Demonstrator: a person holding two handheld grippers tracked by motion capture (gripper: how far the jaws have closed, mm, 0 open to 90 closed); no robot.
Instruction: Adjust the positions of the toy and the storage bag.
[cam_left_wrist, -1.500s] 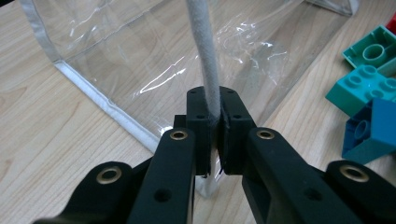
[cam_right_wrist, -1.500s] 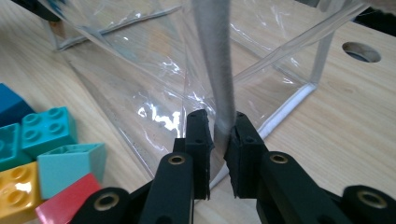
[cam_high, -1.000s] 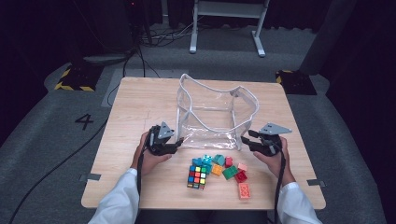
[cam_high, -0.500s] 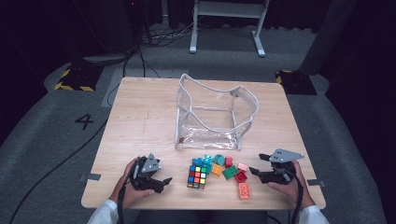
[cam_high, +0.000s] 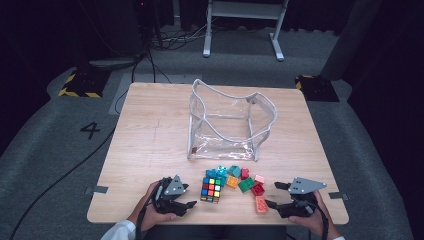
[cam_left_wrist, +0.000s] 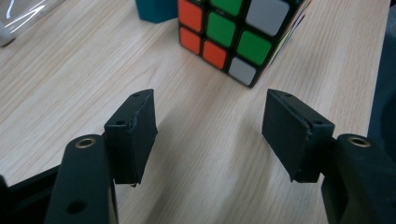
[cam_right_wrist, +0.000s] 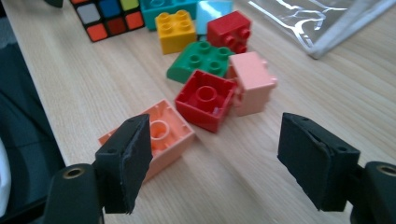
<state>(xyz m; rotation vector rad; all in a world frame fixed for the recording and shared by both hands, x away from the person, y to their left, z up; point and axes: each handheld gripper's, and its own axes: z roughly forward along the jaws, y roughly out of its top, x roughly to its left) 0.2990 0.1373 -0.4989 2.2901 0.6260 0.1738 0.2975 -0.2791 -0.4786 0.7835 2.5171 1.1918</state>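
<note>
The light wooden table (cam_high: 150, 145) is carrying a clear plastic bag (cam_high: 225, 125). The multicoloured puzzle cube (cam_high: 212, 188) is lying just ahead of the left gripper (cam_high: 186, 206), whose empty jaws have just been closing. The orange plastic brick (cam_high: 261, 204) is lying just ahead of the right gripper (cam_high: 272, 195), whose jaws have just been opening, empty.

The top edge of the left gripper view cut off the puzzle cube (cam_left_wrist: 236, 35) and a teal block (cam_left_wrist: 156, 10).

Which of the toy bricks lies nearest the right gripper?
The long orange brick, lying hollow side up right before the right gripper; the other bricks lie farther off.
</note>
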